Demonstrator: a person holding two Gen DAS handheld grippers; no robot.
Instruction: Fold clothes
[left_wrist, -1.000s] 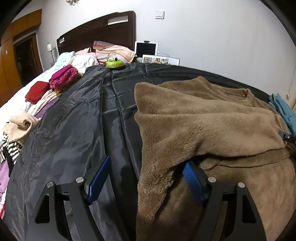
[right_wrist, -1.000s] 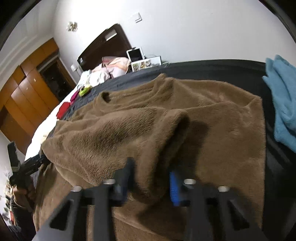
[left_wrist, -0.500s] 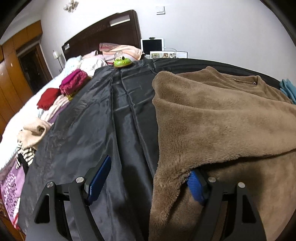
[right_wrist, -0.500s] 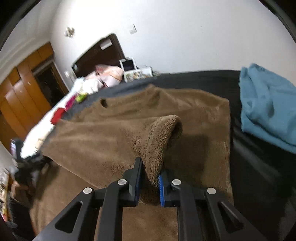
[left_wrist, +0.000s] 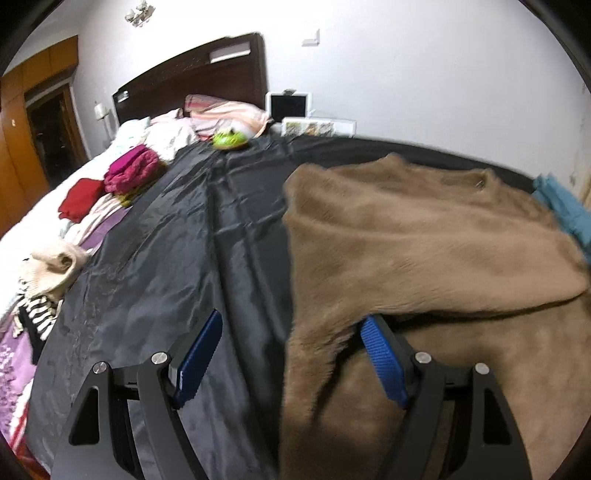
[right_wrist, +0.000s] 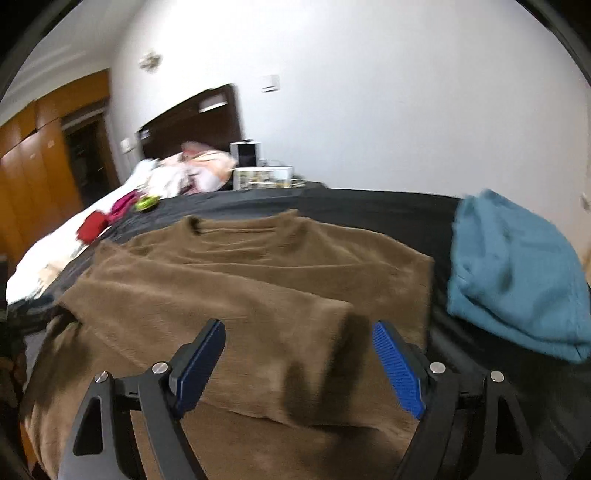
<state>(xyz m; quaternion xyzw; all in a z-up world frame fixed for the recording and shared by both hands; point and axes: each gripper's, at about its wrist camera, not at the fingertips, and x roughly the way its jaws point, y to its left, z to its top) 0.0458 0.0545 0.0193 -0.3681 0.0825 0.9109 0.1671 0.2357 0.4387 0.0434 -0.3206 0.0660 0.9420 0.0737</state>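
Note:
A brown fleece sweater (left_wrist: 424, 240) lies on a black sheet (left_wrist: 166, 258) spread over the bed, collar toward the far wall. One sleeve (right_wrist: 221, 306) is folded across the body of the sweater (right_wrist: 280, 254). My right gripper (right_wrist: 298, 326) hovers just above the sleeve's cuff end; its jaws are opening, wide apart, and the pads touch no cloth. My left gripper (left_wrist: 291, 321) stands open at the sweater's left edge. The folded edge hangs between its fingers and drapes over the right pad (left_wrist: 380, 354), unpinched.
A folded blue garment (right_wrist: 517, 273) lies right of the sweater. Left of the sheet are a magenta pile (left_wrist: 133, 168), a red garment (left_wrist: 79, 197) and a cream knit (left_wrist: 51, 264). A green toy (left_wrist: 229, 139) sits near the pillows and headboard.
My right gripper was shut on the sleeve's cuff; it has let go, spread its jaws and drawn back upward. The sleeve now lies flat across the sweater. My left gripper stays open.

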